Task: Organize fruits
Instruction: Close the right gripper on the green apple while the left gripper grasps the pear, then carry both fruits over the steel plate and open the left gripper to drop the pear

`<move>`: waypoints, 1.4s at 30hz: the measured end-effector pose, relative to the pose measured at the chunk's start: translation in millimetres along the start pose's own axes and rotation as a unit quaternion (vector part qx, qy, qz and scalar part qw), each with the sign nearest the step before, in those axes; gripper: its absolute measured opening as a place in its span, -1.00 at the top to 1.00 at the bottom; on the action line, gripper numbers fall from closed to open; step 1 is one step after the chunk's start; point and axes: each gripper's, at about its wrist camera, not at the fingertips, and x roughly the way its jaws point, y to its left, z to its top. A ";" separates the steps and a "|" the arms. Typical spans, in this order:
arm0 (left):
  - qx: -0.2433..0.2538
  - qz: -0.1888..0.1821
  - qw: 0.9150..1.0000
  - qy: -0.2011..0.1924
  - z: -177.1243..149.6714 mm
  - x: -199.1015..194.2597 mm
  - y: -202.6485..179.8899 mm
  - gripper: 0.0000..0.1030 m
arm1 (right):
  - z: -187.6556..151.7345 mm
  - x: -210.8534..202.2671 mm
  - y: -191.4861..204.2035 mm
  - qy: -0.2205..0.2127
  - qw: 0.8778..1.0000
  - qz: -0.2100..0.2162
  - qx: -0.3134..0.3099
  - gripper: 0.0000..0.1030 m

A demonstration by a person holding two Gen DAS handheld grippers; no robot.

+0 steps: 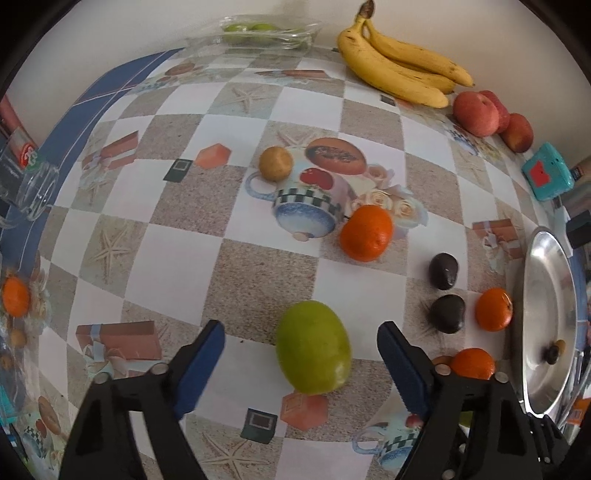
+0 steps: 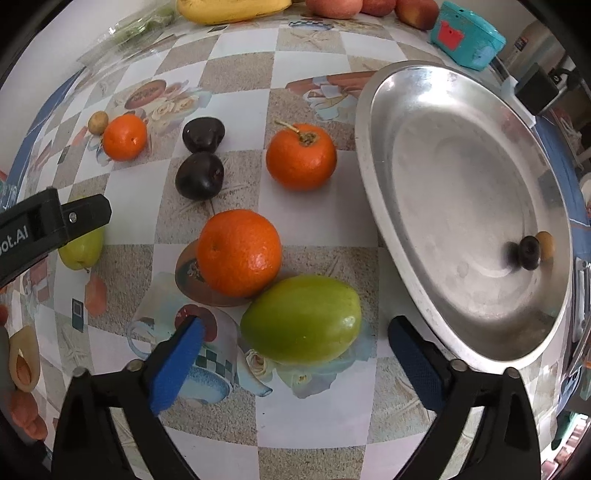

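Note:
In the left wrist view a green fruit (image 1: 313, 347) lies on the patterned tablecloth between the blue pads of my left gripper (image 1: 301, 326), which is open, with gaps on both sides. In the right wrist view a second green fruit (image 2: 301, 319) lies between the pads of my right gripper (image 2: 295, 324), also open and not touching it. An orange (image 2: 238, 253) rests against this fruit's far side. A metal tray (image 2: 461, 184) stands just to the right and holds a small dark fruit (image 2: 530, 252). Part of the left gripper's body (image 2: 55, 221) shows at the left edge.
Two dark plums (image 2: 199, 175) and two more oranges (image 2: 301, 157) lie beyond the right gripper. Bananas (image 1: 399, 70), red apples (image 1: 476, 112), a clear pack of green fruit (image 1: 255, 35) and a teal box (image 1: 548, 171) line the far wall. A glass jar (image 1: 29, 184) stands at the left.

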 end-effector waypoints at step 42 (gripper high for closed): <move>0.024 -0.050 0.995 -0.079 5.2 -82.5 -52.4 0.17 | 4.4 -83.9 -105.8 -0.074 0.988 0.031 0.130 -0.09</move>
